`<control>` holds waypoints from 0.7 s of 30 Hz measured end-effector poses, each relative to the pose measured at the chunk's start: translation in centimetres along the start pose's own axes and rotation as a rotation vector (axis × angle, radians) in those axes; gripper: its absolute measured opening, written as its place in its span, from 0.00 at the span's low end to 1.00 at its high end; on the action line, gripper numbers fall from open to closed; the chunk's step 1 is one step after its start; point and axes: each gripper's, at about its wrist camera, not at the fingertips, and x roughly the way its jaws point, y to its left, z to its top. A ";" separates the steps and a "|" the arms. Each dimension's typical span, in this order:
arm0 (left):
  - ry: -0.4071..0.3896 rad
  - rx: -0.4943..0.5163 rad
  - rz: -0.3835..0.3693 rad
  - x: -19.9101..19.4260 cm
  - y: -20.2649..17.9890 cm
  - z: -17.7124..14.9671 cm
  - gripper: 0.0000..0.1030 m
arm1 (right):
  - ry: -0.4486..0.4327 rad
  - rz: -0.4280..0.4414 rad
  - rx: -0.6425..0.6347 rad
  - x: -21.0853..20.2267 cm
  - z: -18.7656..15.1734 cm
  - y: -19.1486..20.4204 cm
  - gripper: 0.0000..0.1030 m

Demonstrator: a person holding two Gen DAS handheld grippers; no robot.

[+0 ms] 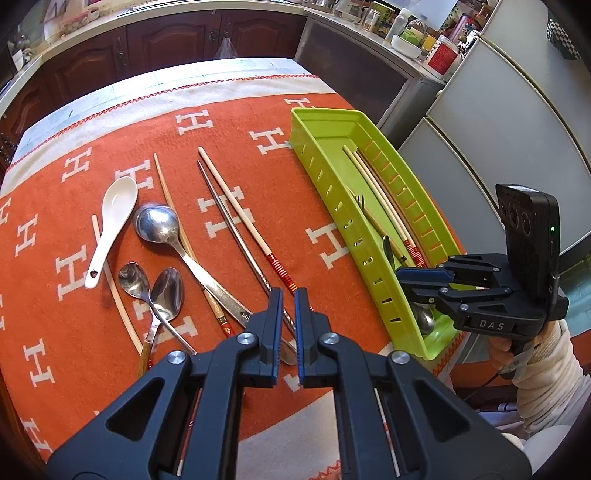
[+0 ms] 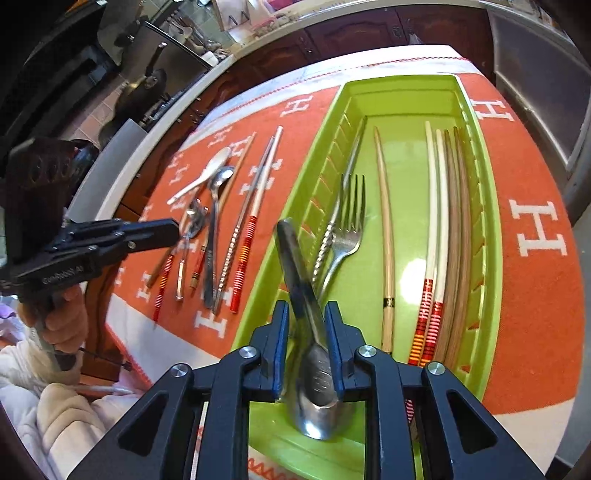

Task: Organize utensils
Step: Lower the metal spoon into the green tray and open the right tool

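Note:
A green utensil tray (image 1: 321, 177) (image 2: 491, 236) lies on the orange cloth; it holds several chopsticks (image 2: 432, 229) and a fork (image 2: 349, 229). My right gripper (image 2: 306, 325) (image 1: 424, 275) is over the tray's near end, its jaws around a metal spoon (image 2: 314, 369) that is tilted with its bowl low in the tray; the jaws are slightly apart from it. My left gripper (image 1: 289, 295) hovers nearly closed and empty above loose utensils: a white ceramic spoon (image 1: 110, 221), a large metal spoon (image 1: 159, 221), two small spoons (image 1: 166, 291) and chopsticks (image 1: 236, 210).
The table's right edge runs just past the tray, with a grey fridge (image 1: 498, 129) beyond it. Wooden cabinets (image 1: 166, 40) and a cluttered counter (image 1: 406, 33) stand behind the table. The person's sleeve (image 1: 546, 376) is at the near right.

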 end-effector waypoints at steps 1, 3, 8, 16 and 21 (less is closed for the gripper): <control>0.000 -0.001 0.001 0.0 0.0 -0.1 0.04 | -0.001 -0.001 -0.011 0.0 0.0 0.1 0.20; 0.002 -0.001 0.002 0.0 0.1 -0.1 0.04 | -0.008 0.005 -0.038 0.0 0.2 0.1 0.20; 0.012 -0.008 0.011 0.4 0.3 -0.2 0.04 | -0.018 0.041 -0.079 -0.3 0.4 -0.1 0.20; 0.021 -0.005 0.018 0.8 0.4 0.1 0.04 | 0.006 0.020 -0.157 0.1 0.8 0.2 0.21; 0.024 -0.011 0.016 1.0 0.6 0.2 0.04 | 0.017 -0.016 -0.207 0.9 1.0 0.4 0.13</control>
